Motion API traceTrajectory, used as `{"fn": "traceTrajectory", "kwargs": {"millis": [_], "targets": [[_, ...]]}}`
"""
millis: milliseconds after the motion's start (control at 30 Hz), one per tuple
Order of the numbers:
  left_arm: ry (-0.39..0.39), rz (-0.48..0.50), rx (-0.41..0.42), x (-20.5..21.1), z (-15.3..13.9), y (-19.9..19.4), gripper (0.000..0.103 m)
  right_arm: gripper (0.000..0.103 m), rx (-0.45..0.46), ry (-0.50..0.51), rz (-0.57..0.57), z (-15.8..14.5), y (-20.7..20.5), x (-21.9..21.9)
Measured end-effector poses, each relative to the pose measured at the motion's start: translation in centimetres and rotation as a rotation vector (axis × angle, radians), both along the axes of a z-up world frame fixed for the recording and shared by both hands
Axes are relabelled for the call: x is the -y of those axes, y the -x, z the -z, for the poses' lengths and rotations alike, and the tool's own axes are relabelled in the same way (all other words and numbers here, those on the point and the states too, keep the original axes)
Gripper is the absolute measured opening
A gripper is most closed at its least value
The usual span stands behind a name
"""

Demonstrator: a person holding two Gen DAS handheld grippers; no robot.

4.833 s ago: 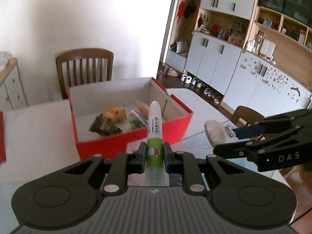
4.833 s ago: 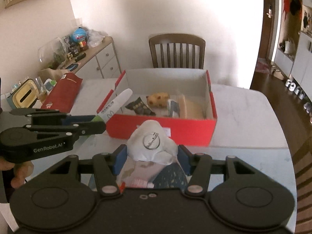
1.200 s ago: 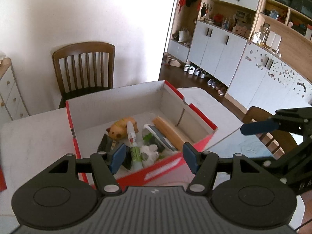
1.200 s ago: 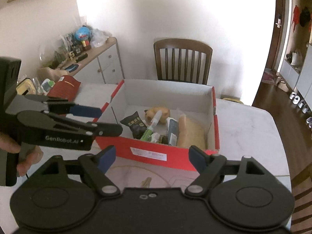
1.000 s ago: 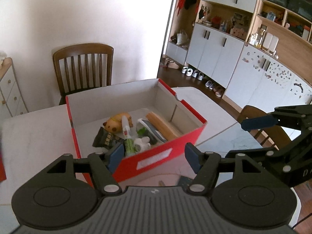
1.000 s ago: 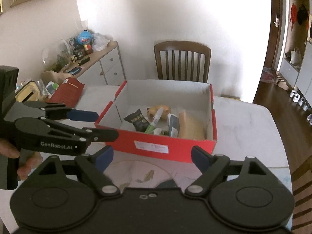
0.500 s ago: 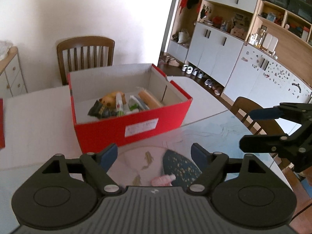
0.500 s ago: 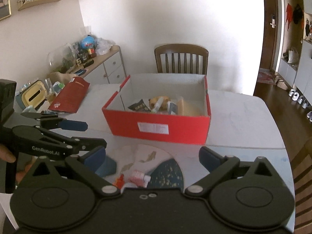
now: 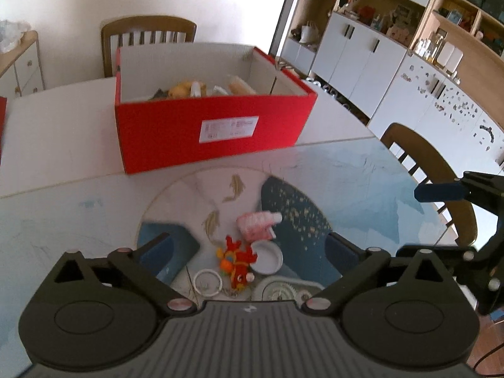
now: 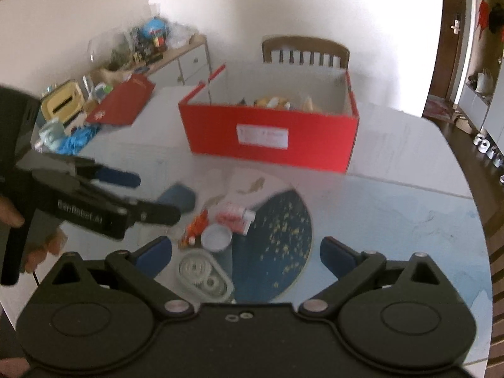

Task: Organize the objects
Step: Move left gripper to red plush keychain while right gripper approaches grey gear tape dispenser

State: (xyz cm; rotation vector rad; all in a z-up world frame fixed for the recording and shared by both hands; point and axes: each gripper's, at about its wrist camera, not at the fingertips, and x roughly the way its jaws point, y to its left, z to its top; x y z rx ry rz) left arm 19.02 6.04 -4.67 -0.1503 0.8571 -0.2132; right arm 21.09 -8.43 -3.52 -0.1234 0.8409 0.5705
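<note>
Glossy glass-topped counter (image 9: 362, 170), rectangular red cardboard box (image 9: 214, 129) at its far edge, plush red toy (image 9: 237, 256), round white lid (image 9: 267, 252), crinkly pink packet (image 9: 256, 226) near front edge, left gripper (image 9: 252, 249) jaws just widened, empty, right gripper (image 10: 245, 250) jaws wide apart, empty

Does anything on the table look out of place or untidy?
Yes. A pink tube, a red toy, a white lid, a ring and a gear case lie loose outside the red box.
</note>
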Motion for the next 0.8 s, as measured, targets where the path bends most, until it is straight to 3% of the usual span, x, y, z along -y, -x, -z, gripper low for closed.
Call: {"fn": "traceTrajectory", "kwargs": {"millis": [167, 367, 800], "targets": [[-0.013, 0.0, -0.029, 0.2, 1.9, 0.1, 0.103, 0.098, -0.007, 0.05, -0.049, 2.1, 0.9, -0.9], [-0.086, 0.016, -0.062, 0.4, 4.6, -0.6, 0.103, 0.098, -0.042, 0.079, -0.098, 4.2, 1.2, -2.1], [-0.036, 0.022, -0.068, -0.1, 6.6, -2.3, 0.103, 0.093, -0.097, 0.117, -0.126, 6.6, 0.4, -3.8]]}}
